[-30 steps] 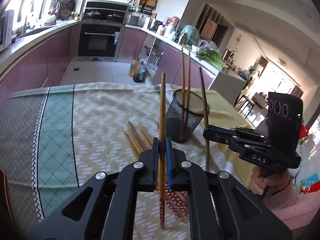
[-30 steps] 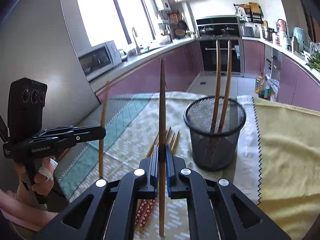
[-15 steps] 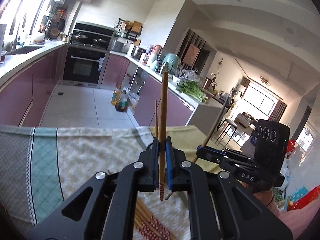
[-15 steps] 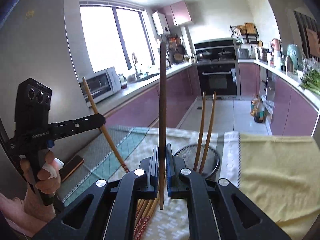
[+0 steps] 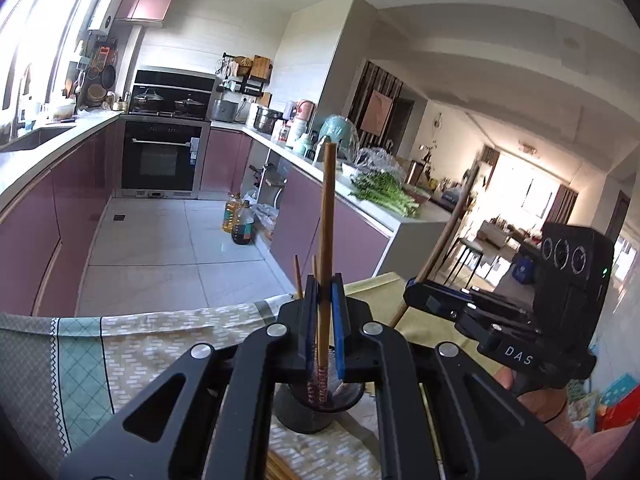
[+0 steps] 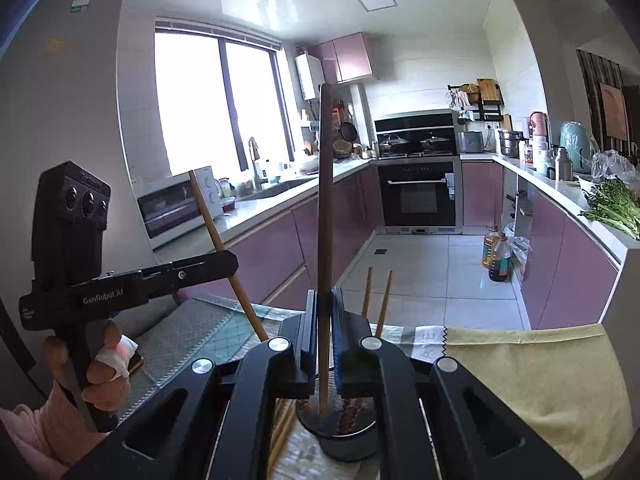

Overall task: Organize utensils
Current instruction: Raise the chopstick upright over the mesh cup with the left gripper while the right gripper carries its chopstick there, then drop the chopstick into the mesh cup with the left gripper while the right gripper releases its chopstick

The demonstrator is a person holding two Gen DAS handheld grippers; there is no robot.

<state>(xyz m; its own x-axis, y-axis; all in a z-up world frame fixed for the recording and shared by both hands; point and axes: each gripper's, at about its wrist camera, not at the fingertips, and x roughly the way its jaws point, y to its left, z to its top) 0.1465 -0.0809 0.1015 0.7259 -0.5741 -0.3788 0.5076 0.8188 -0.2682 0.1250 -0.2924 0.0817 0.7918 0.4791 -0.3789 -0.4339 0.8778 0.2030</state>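
Note:
My left gripper (image 5: 323,300) is shut on a wooden chopstick (image 5: 327,216), held upright with its patterned tip just over the black mesh cup (image 5: 316,408). My right gripper (image 6: 323,312) is shut on another chopstick (image 6: 325,200), also upright, its tip inside the mesh cup (image 6: 344,436). Two chopsticks (image 6: 376,300) stand in the cup. Each gripper shows in the other's view: the right one (image 5: 416,292) and the left one (image 6: 228,260), each with its chopstick slanted.
Loose chopsticks (image 6: 280,428) lie on the patterned tablecloth (image 5: 140,344) left of the cup. A yellow cloth (image 6: 540,380) covers the table's right part. Kitchen counters, an oven (image 5: 162,160) and oil bottles (image 5: 238,224) on the floor lie beyond the table's far edge.
Both grippers have risen and come in over the mesh cup, carrying their chopsticks. The cameras now look more level across the kitchen, and the chopstick tips have come down toward the cup.

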